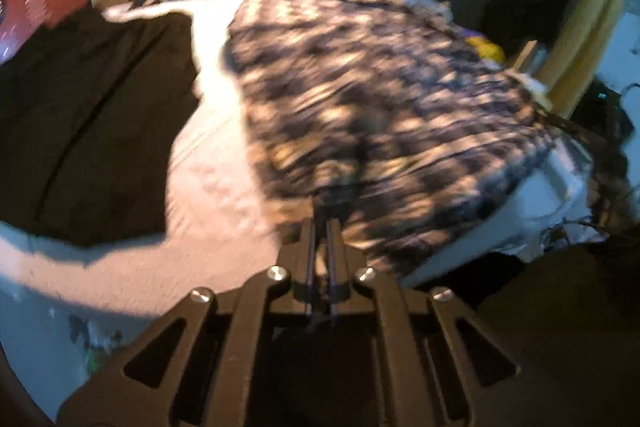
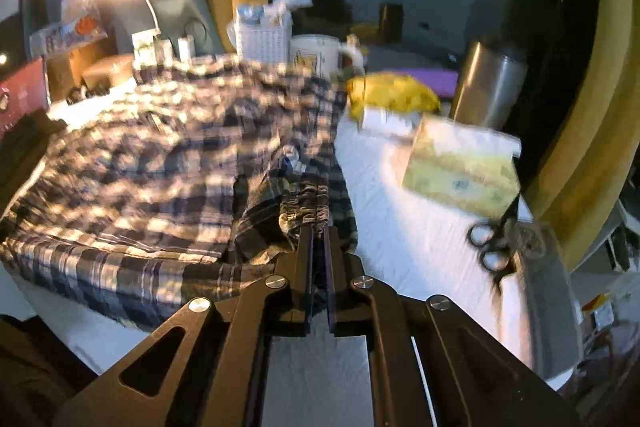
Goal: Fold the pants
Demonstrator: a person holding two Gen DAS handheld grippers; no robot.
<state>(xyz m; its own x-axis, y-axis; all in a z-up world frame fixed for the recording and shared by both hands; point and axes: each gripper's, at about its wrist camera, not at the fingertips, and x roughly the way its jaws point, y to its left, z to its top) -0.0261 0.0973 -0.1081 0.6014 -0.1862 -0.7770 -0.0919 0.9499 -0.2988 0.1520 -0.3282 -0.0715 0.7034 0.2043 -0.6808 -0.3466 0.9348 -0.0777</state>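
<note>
Right gripper (image 2: pixel 318 223) clamped on gathered waistband of plaid pants (image 2: pixel 132 163); cloth spreads left and ahead of it. Left gripper (image 1: pixel 323 215) pinched on near hem; pants (image 1: pixel 380 99) run ahead-right over white tabletop (image 1: pixel 132 275).

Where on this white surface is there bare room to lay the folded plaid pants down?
Bare white surface lies between the plaid pants and the scissors; another strip runs between pants and dark cloth. Crowded: far edge, around mug and boxes.
</note>
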